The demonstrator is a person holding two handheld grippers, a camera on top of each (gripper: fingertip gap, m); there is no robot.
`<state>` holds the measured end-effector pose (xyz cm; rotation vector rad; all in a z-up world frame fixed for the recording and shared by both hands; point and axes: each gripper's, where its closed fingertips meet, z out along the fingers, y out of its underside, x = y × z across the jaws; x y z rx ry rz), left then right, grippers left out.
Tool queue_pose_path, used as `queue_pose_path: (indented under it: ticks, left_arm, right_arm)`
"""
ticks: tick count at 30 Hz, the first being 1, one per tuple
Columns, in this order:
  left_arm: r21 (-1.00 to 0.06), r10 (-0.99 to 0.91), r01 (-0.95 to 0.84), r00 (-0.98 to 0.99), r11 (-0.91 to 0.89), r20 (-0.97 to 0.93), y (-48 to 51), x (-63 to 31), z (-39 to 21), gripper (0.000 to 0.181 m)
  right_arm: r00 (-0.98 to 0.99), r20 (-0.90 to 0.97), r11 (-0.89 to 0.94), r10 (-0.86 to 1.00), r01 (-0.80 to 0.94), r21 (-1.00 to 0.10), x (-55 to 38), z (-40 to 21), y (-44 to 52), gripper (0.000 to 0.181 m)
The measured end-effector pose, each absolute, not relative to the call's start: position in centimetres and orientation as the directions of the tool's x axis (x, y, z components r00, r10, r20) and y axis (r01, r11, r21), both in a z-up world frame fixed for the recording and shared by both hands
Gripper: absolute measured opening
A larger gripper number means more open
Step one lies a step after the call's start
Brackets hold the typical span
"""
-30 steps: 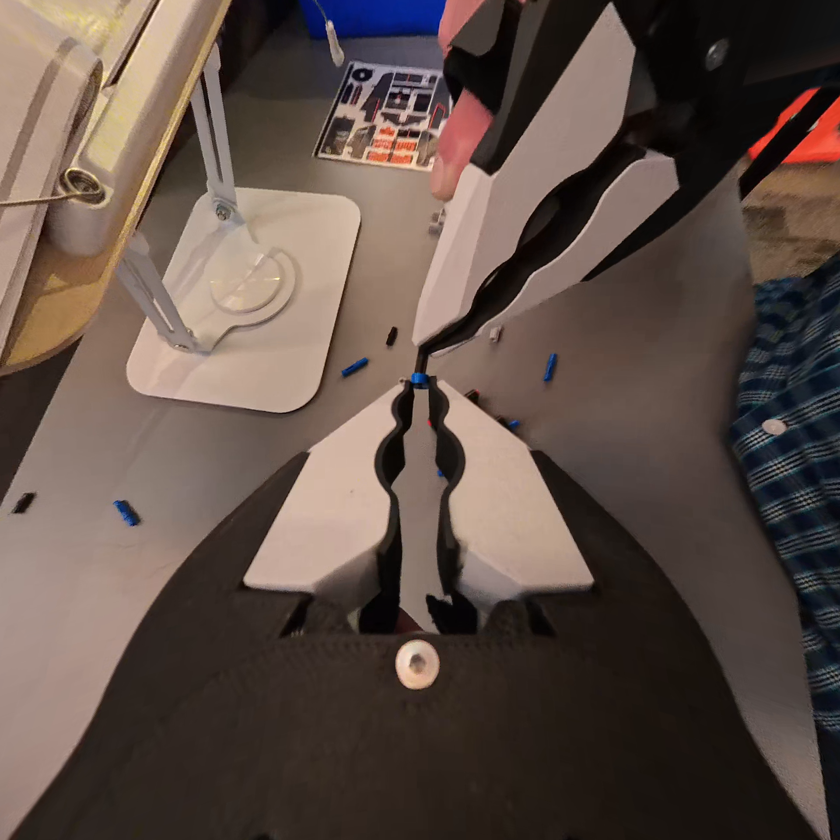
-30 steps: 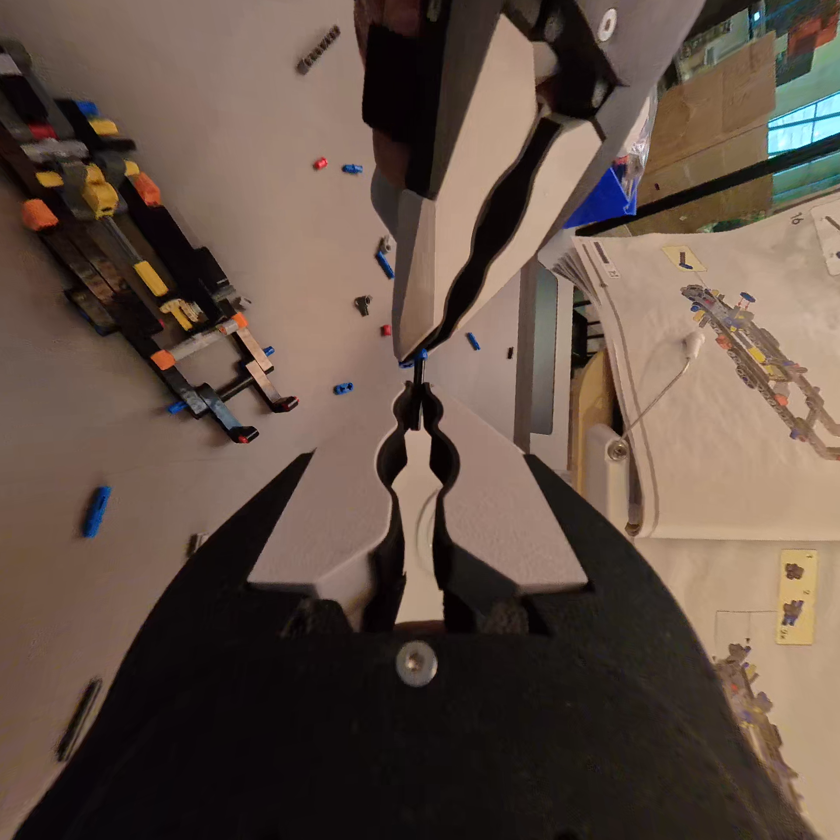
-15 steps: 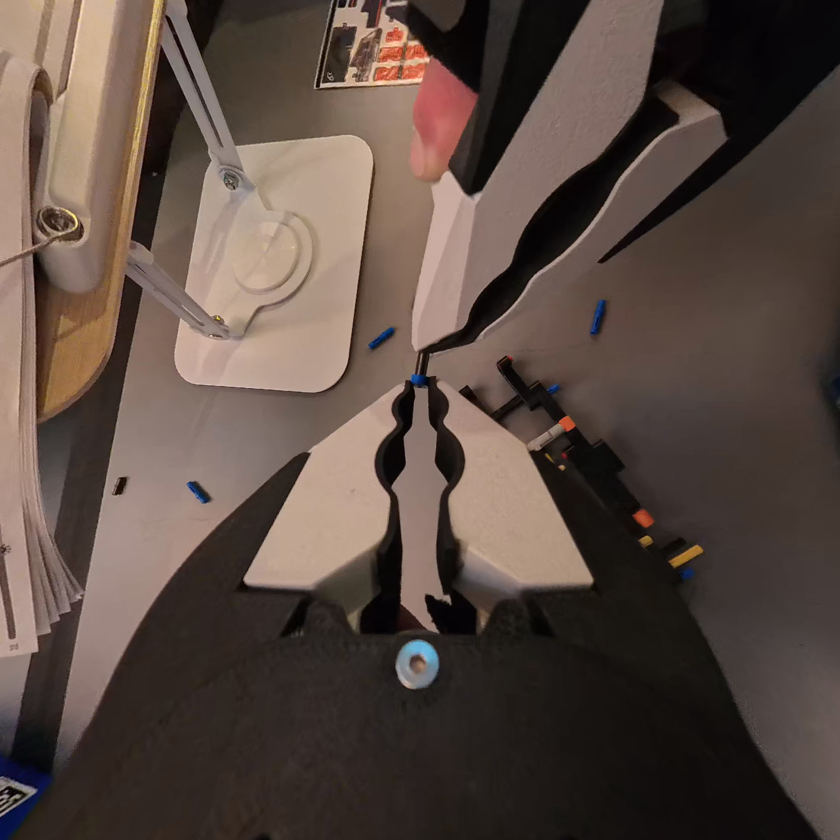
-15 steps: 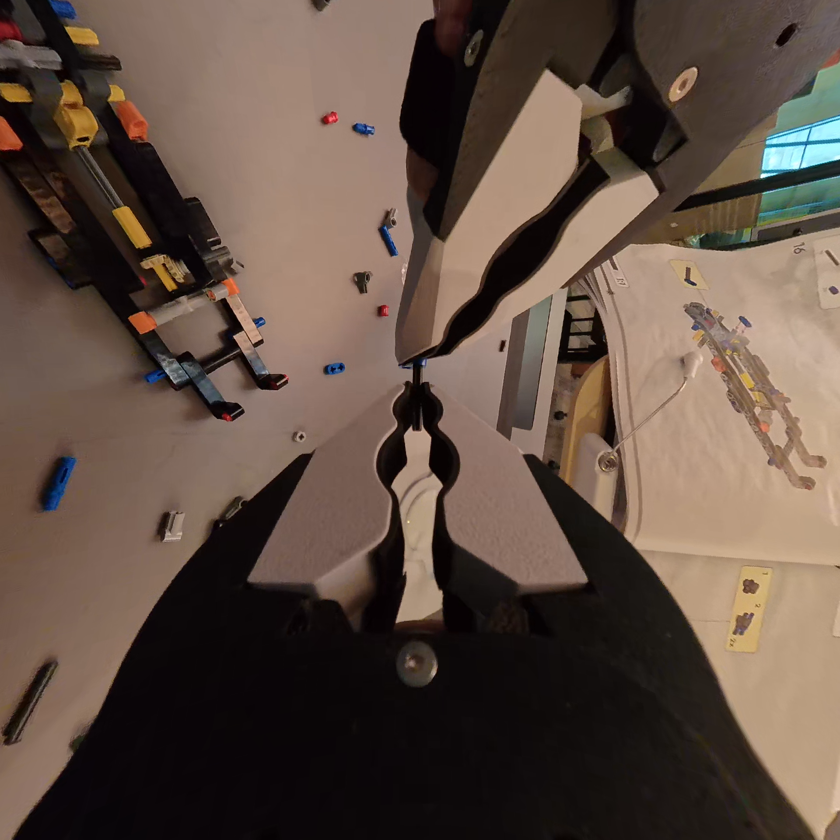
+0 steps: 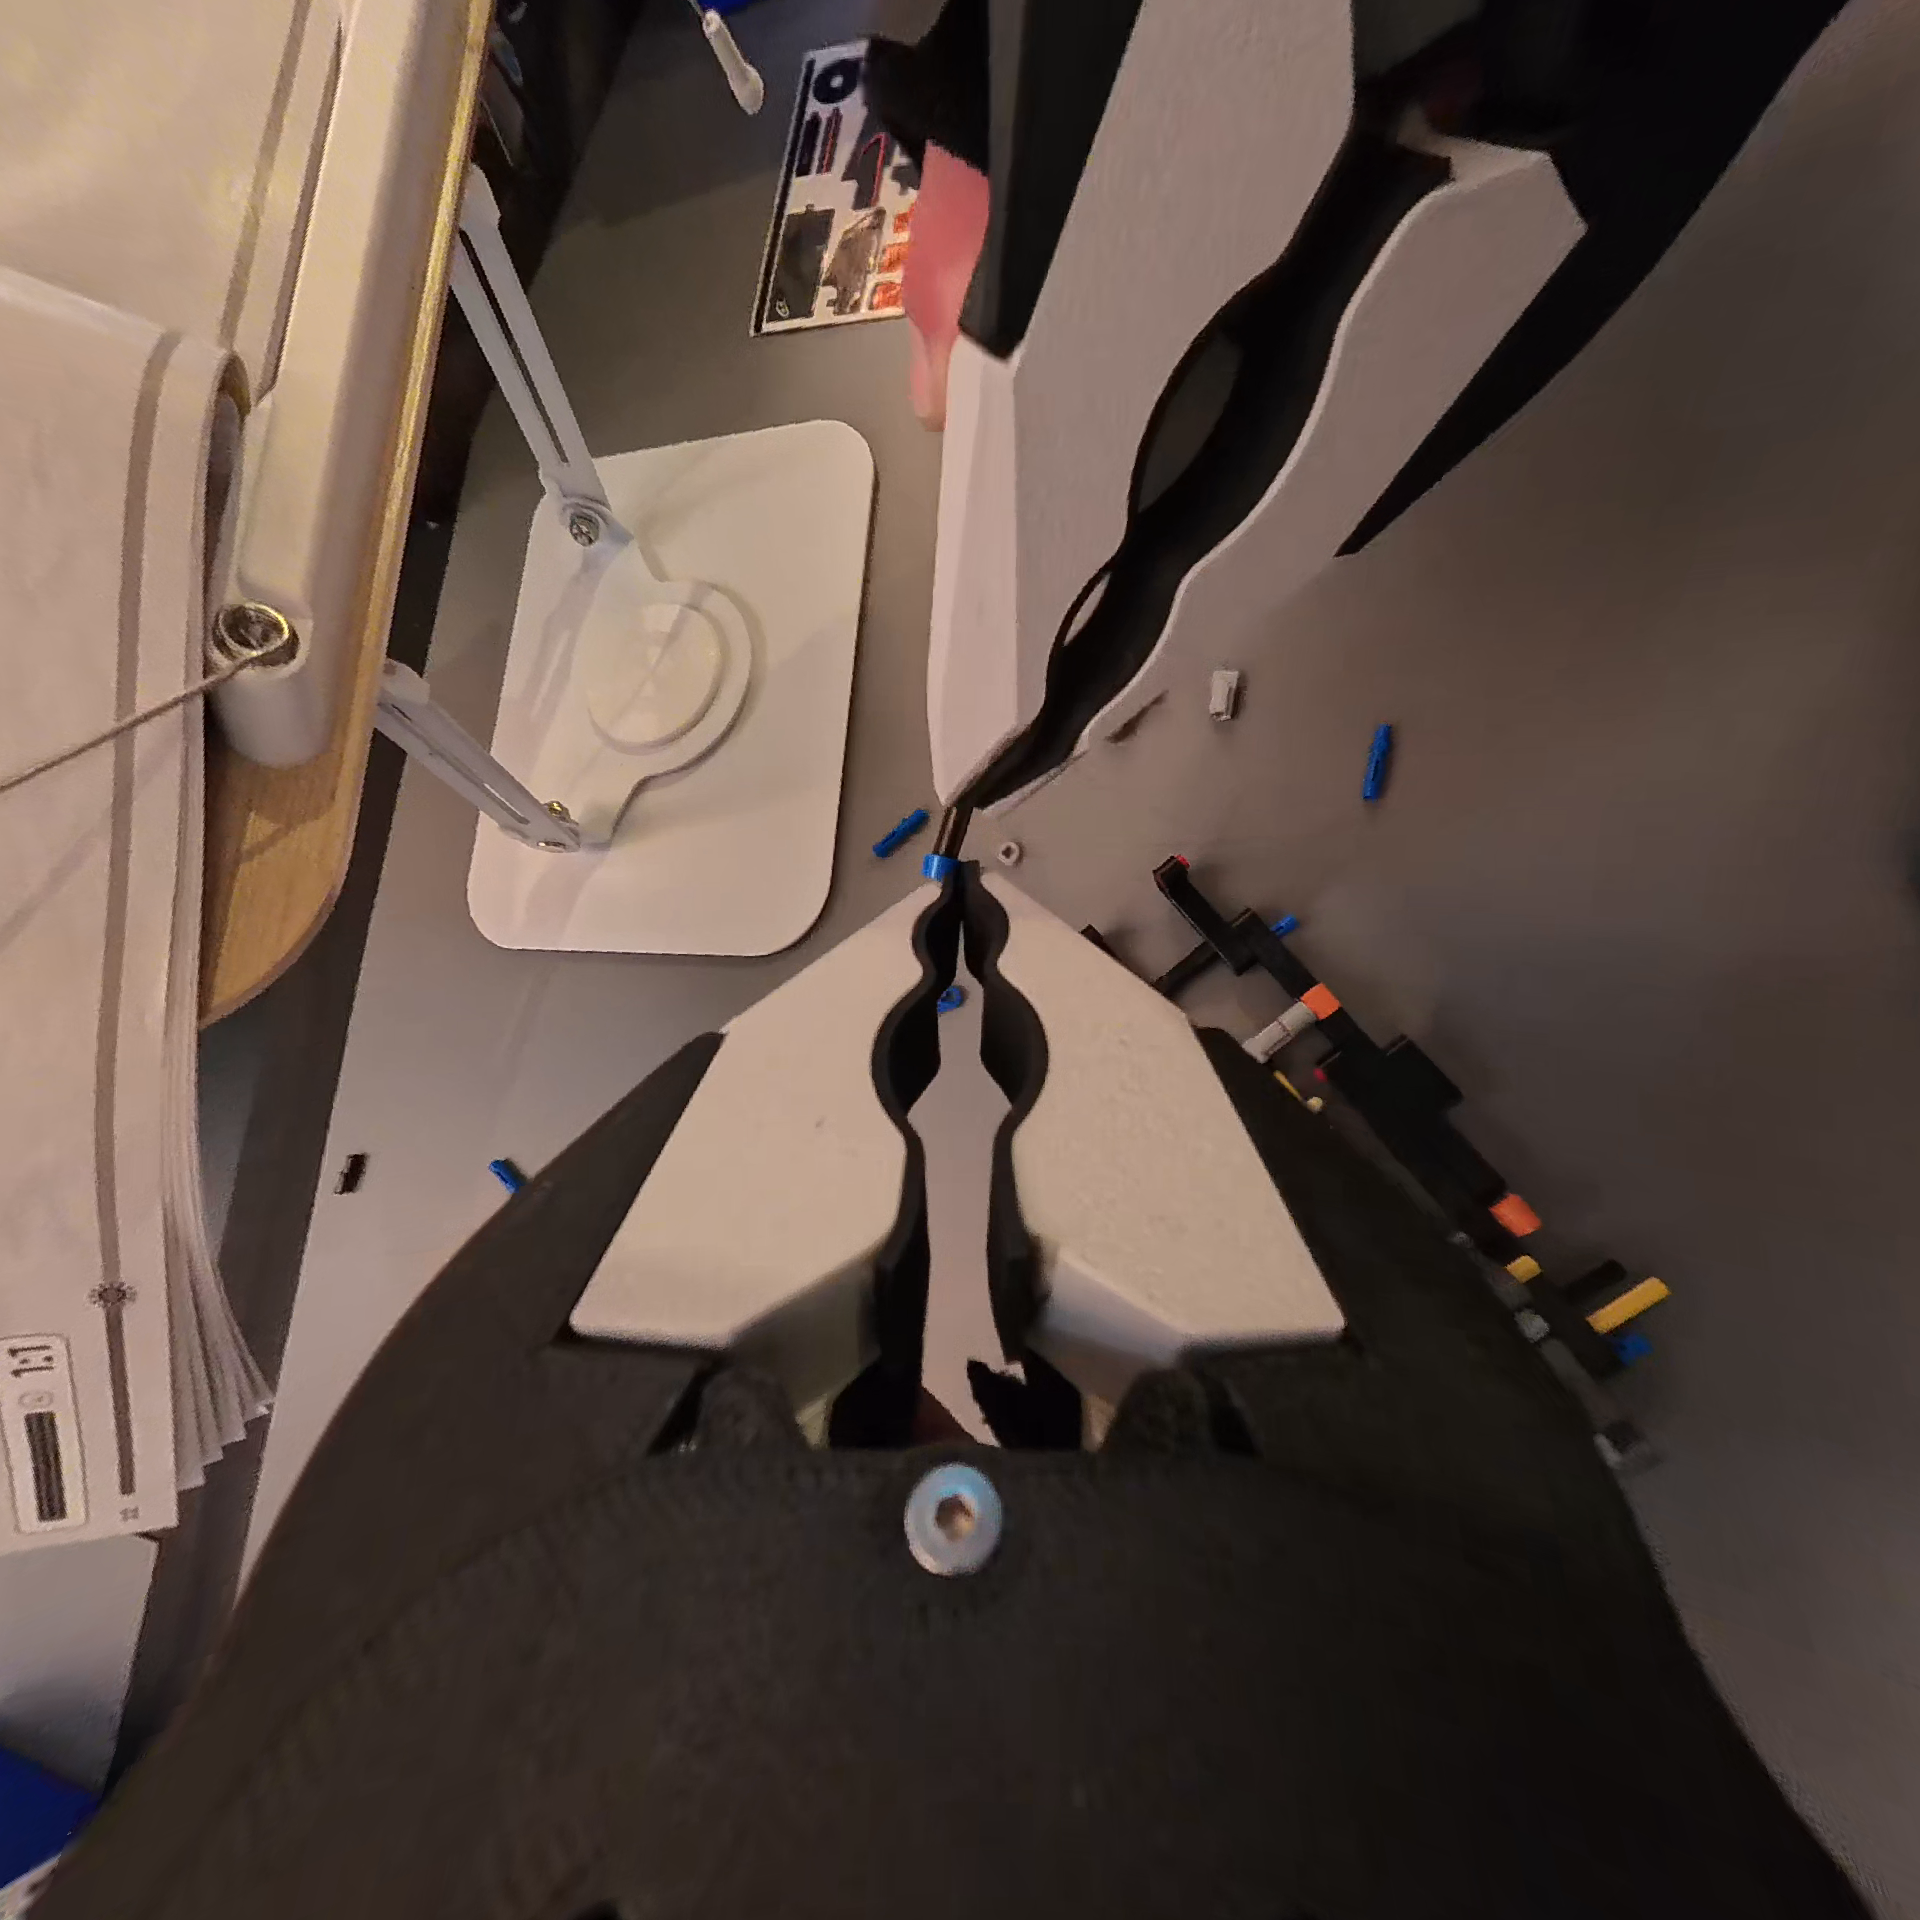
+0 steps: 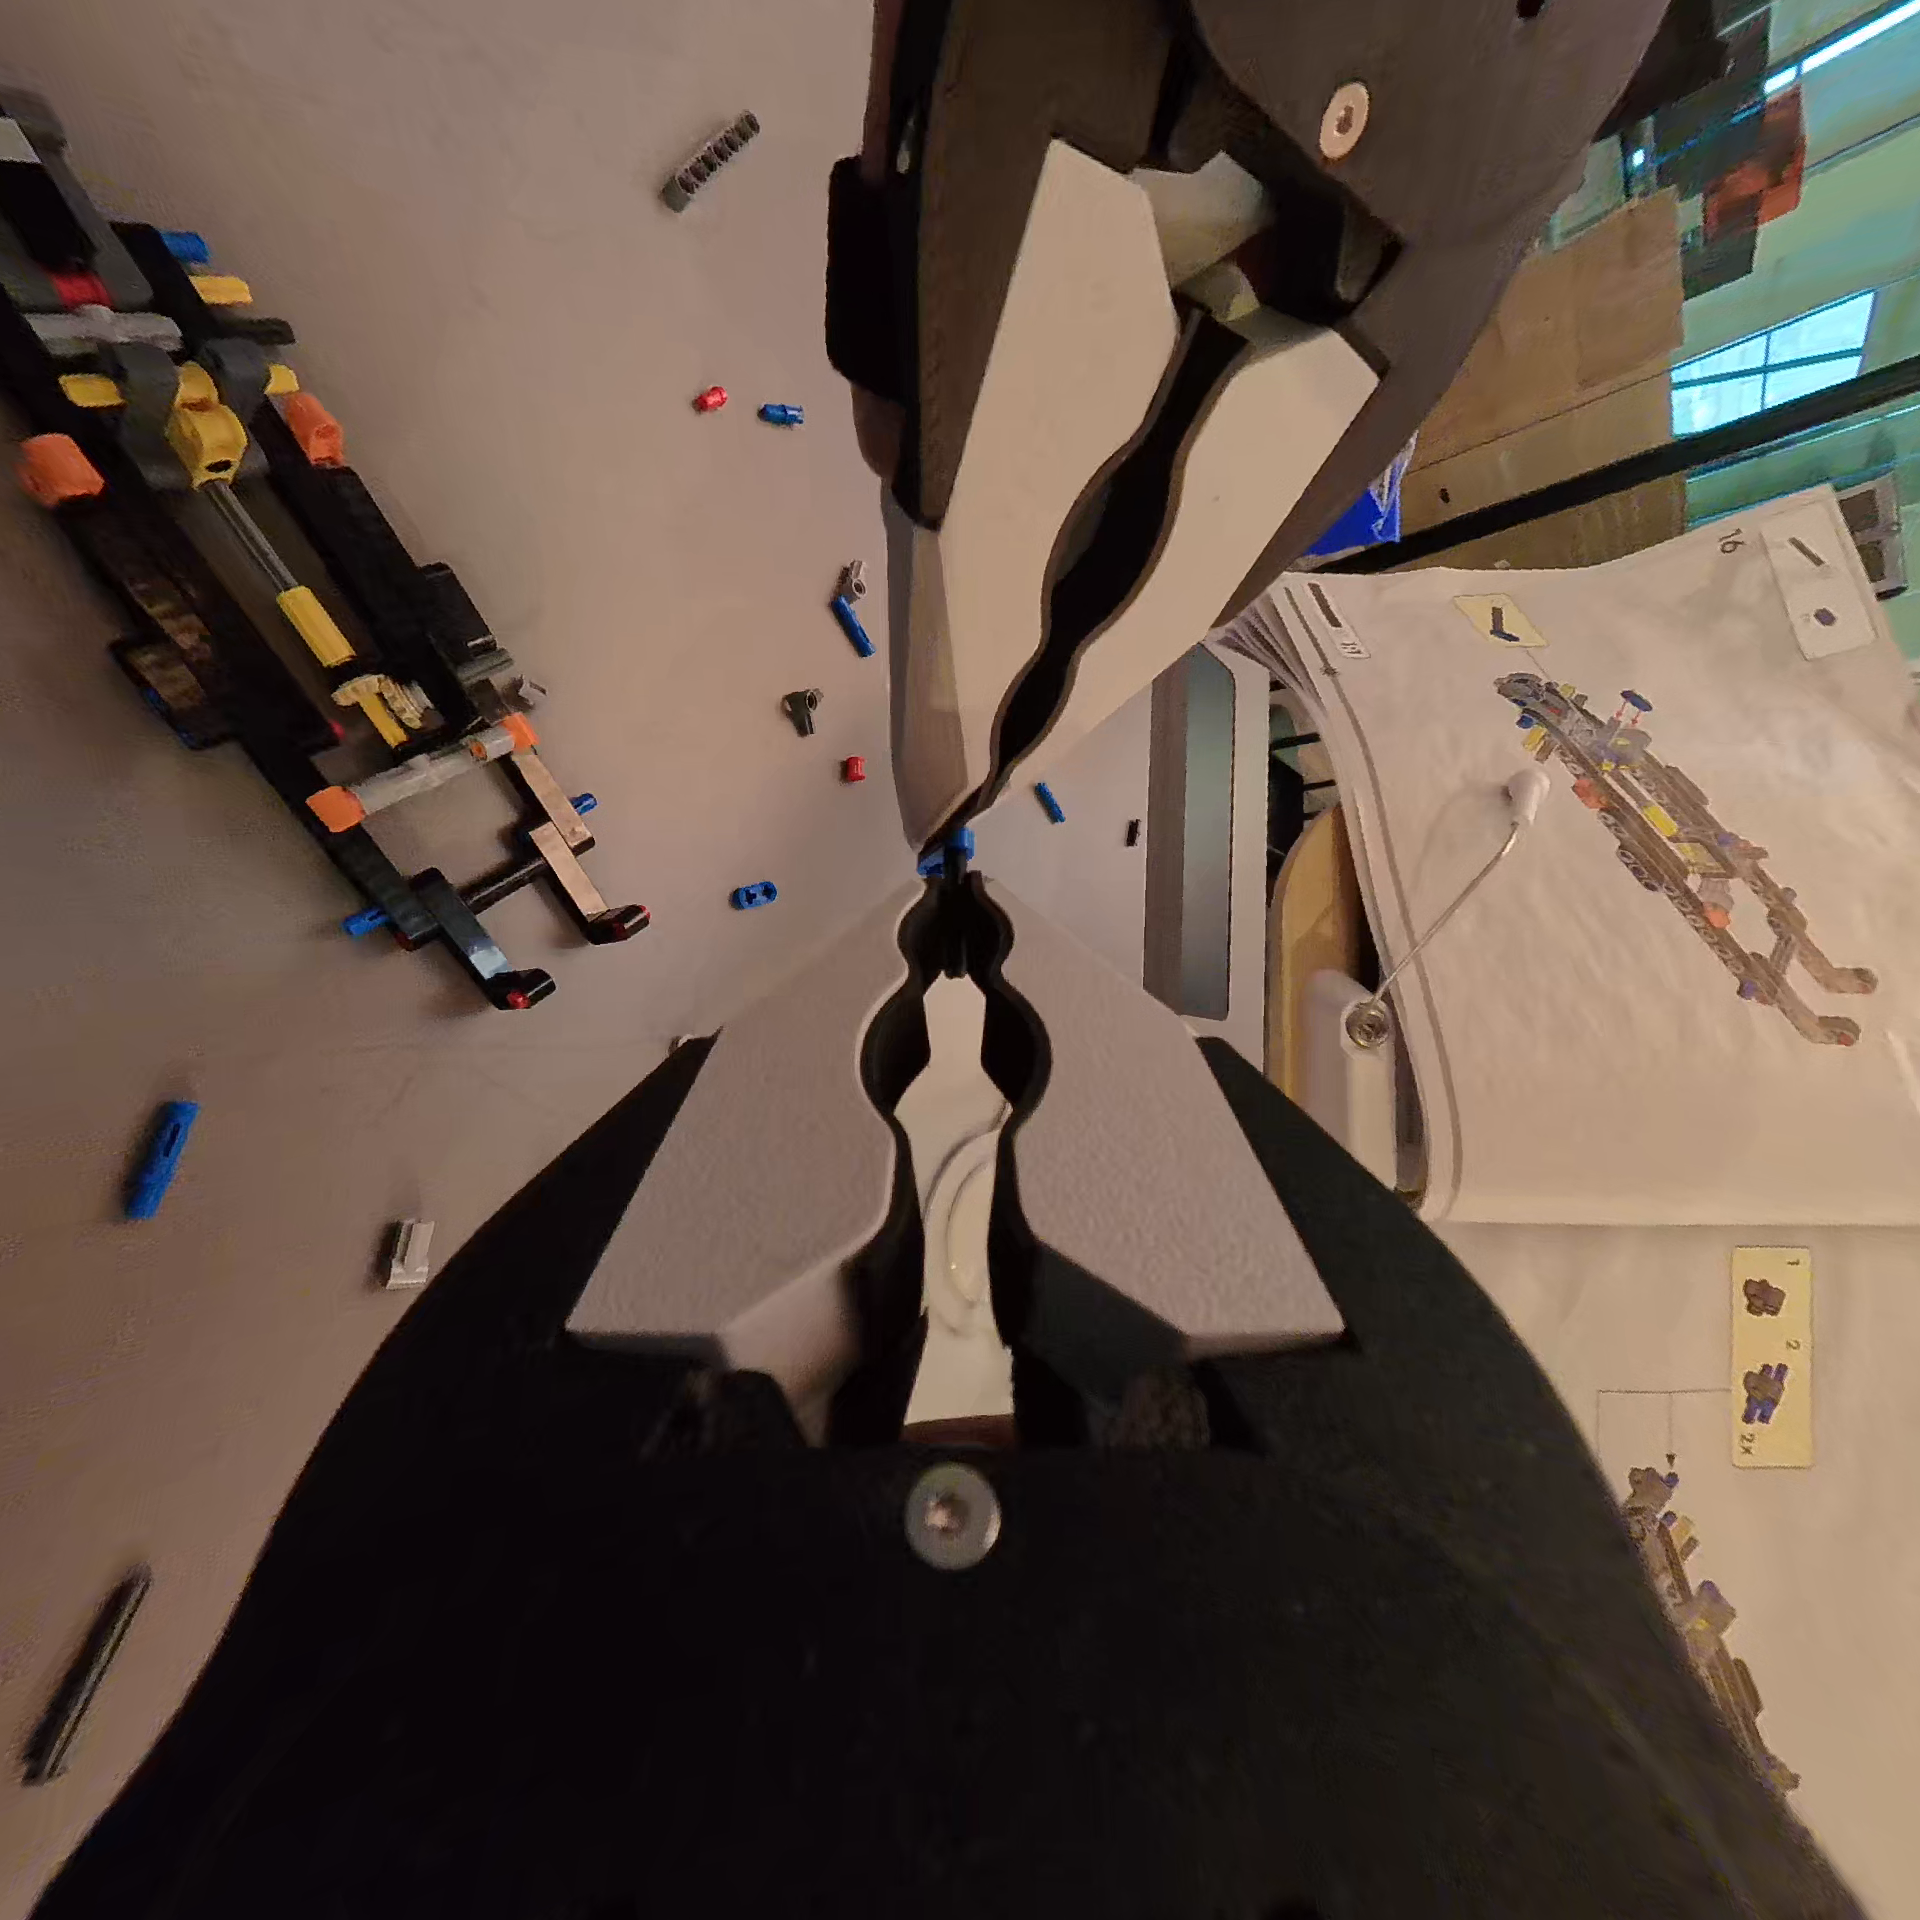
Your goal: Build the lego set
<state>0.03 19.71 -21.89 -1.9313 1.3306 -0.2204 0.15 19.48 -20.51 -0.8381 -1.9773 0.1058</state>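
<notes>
Grippers: the left gripper [image 5: 948,883] and the right gripper [image 6: 951,894] are met tip to tip above the table [image 5: 1662,727], the right one reaching in from the far side in the left wrist view.
Between tips: a small pin [image 5: 938,865] is pinched at the left tips, joined end to end with a thin axle [image 5: 954,829] pinched at the right tips.
Model: a long lego assembly [image 6: 312,644] is laid flat on the table, right of the left gripper.
Stand: a stand base [image 5: 675,707] is set on the table, left of the tips.
Booklet: an open instruction booklet [image 6: 1610,831] is propped on the stand.
Sticker sheet: a sticker sheet [image 5: 831,229] is laid flat behind the base.
Loose parts: small loose pins [image 6: 769,416] are scattered on the table between the assembly and the stand.
</notes>
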Motion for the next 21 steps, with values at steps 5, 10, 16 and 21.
queue_pose_path:
  ticks: [5, 10, 16, 21]
  left_arm:
    - [-0.630, -0.853, -0.769, 0.395, -0.104, -0.342, 19.8, 0.1, -21.9, 0.000]
    - [-0.578, -0.842, -0.816, 0.334, -0.032, -0.424, 19.7, 0.2, -21.6, 0.000]
    - [-0.542, -0.836, -0.839, 0.273, 0.035, -0.476, 19.5, 0.5, -21.3, 0.000]
    - [-0.548, -0.827, -0.833, 0.250, 0.082, -0.504, 19.6, 1.2, -20.7, 0.000]
  right_arm:
    - [-0.314, 0.731, 0.759, 0.606, 0.505, -0.411, 0.3, -20.5, 19.4, 0.000]
    - [-0.321, 0.720, 0.760, 0.615, 0.484, -0.434, 0.4, -20.2, 19.3, 0.000]
    - [-0.327, 0.694, 0.754, 0.642, 0.435, -0.493, 0.6, -19.8, 18.9, 0.000]
    - [-0.336, 0.672, 0.748, 0.660, 0.383, -0.542, 0.5, -19.6, 18.5, 0.000]
